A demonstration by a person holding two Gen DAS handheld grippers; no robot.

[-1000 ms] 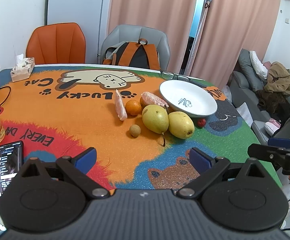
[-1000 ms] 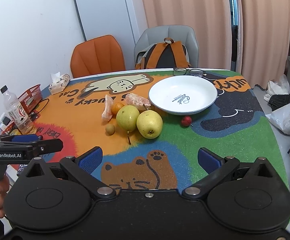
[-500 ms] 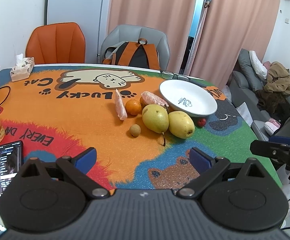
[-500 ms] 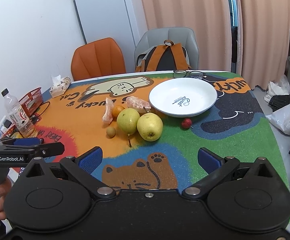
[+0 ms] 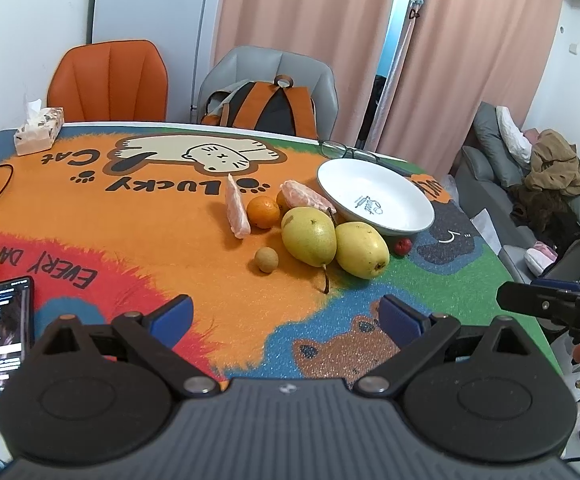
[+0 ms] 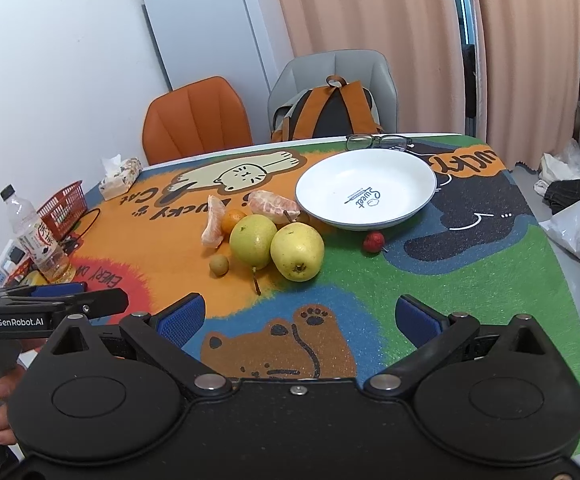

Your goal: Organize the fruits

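From the left wrist view, the left hand-held gripper (image 5: 286, 312) hovers level over the near edge of the bench (image 5: 429, 280), spread wide and empty. Ahead, two pears (image 5: 309, 236) lie touching just beside the white plate (image 5: 373, 200); the mat reads "LUCKY Cat".

From the right wrist view, the right hand-held gripper (image 6: 299, 316) is likewise spread and empty above the bear print. The plate is printed "Sweet"; the other tool reads "GenRobot.AI".

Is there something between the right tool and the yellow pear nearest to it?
Nothing visible: only bare cartoon-print table mat lies between the open right tool and the yellow pear.
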